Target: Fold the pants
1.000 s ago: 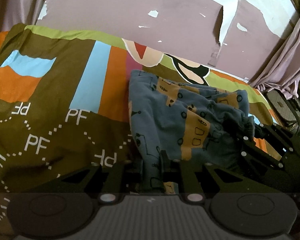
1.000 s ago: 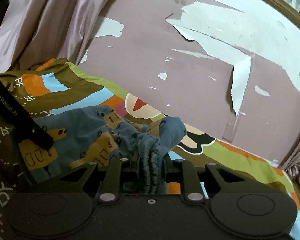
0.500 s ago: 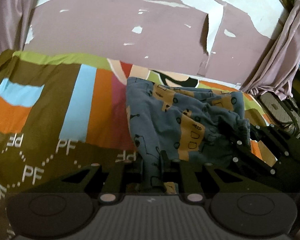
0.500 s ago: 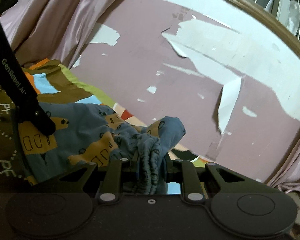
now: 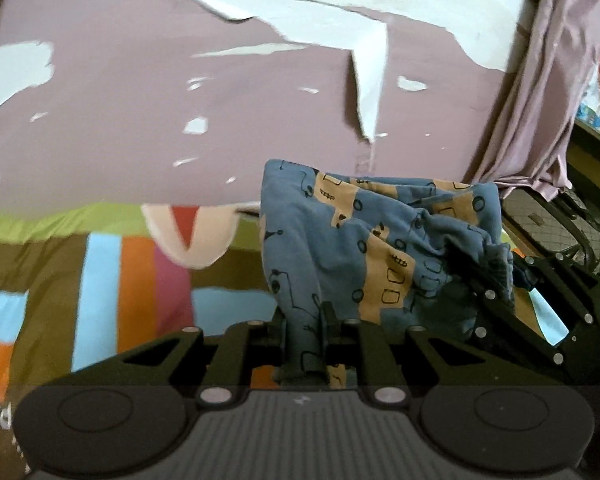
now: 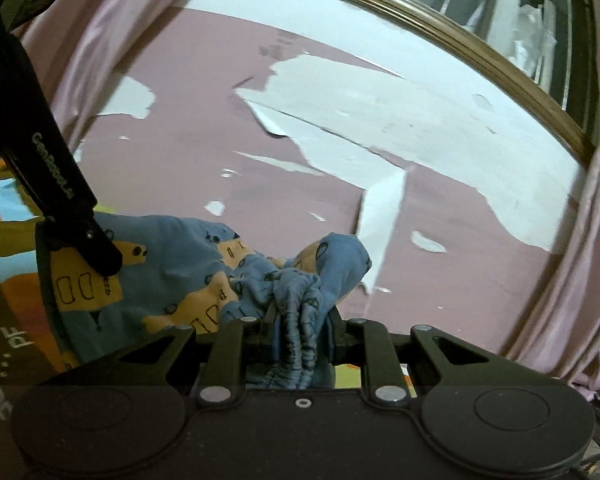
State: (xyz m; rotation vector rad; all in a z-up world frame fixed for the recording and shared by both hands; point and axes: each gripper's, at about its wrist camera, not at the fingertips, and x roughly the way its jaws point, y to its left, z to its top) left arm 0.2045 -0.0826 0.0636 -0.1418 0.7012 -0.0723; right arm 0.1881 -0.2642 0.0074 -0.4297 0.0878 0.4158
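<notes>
My left tongs (image 5: 305, 338) pinch one edge of the pants (image 5: 364, 248); my right tongs (image 6: 300, 340) clamp the gathered waistband. The pants hang bunched between them, lifted above the bed (image 5: 100, 280). I judge no fold is made yet; spreading flat and folding remain.

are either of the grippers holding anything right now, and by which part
Both hold the pants. The left gripper pinches a flat edge of the fabric; the right gripper clamps the gathered, ribbed band, likely the waistband.
</notes>
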